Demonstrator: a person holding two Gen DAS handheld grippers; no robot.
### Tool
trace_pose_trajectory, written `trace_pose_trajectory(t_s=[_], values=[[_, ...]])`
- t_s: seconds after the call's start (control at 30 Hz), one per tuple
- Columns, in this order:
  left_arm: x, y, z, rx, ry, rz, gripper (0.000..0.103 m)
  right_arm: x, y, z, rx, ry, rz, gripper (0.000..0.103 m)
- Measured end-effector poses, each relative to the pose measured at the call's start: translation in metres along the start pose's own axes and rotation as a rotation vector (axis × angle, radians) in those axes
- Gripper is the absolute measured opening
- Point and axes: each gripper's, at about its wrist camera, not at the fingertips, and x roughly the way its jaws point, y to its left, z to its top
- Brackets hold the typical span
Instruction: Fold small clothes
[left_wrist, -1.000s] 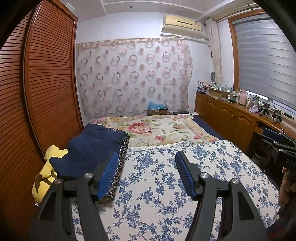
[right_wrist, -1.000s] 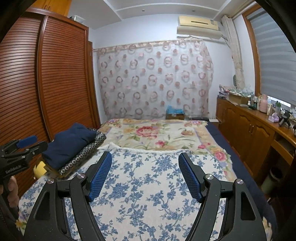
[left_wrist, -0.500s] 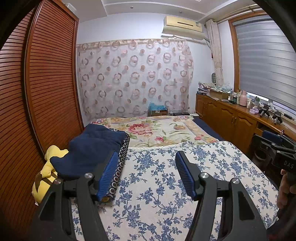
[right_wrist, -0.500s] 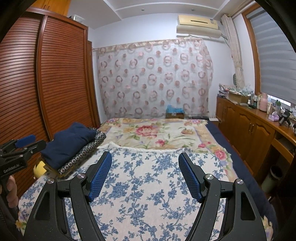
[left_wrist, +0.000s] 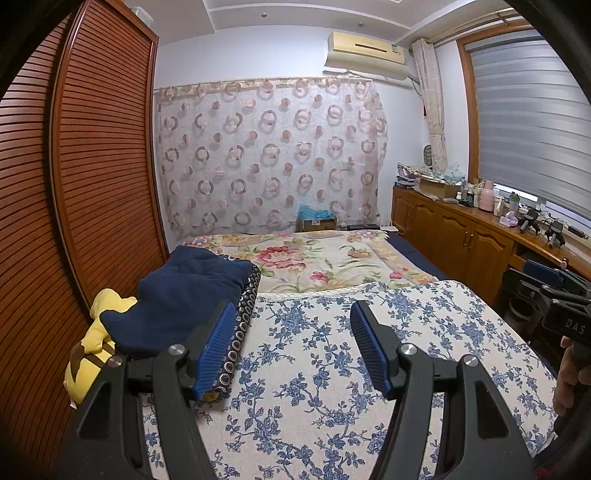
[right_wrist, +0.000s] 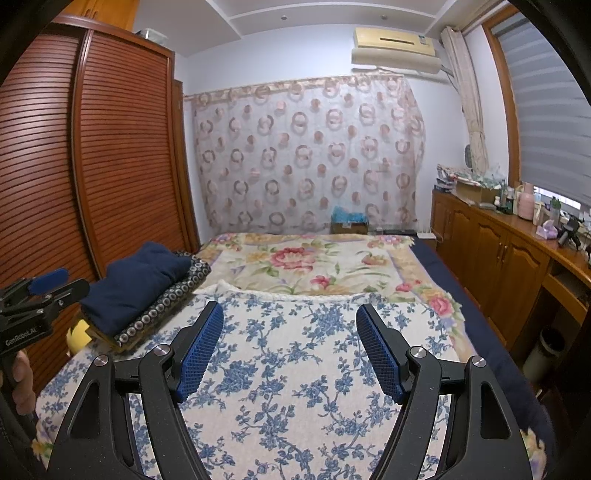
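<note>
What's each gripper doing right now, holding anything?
Left gripper: open, empty, above the blue-flowered cover.
Right gripper: open, empty, above the same cover.

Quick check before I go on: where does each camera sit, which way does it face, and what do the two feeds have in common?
Left wrist view: sits on the left hand-held gripper, facing along the bed toward the curtain; its open fingers show, with the right hand at the right edge.
Right wrist view: sits on the right hand-held gripper, facing the same way; its open fingers show, with the left hand at the left edge.
Shared: bed, curtain, folded navy clothes.
</note>
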Motion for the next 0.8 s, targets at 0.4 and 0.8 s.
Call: trace_pose_trajectory(t_s=[0.4, 0.8], values=[[0.0004, 0.0005, -0.0004, 0.002, 0.000, 0.000, 0.065, -0.0003, 0.0004, 0.0005, 0.001, 0.001, 0.000, 0.077], [0.0004, 0.0008, -0.0007, 0.002, -0.001, -0.001, 0.065, -0.0009, -0.0005, 0.0012, 0.000, 0.000, -0.001, 0.077]])
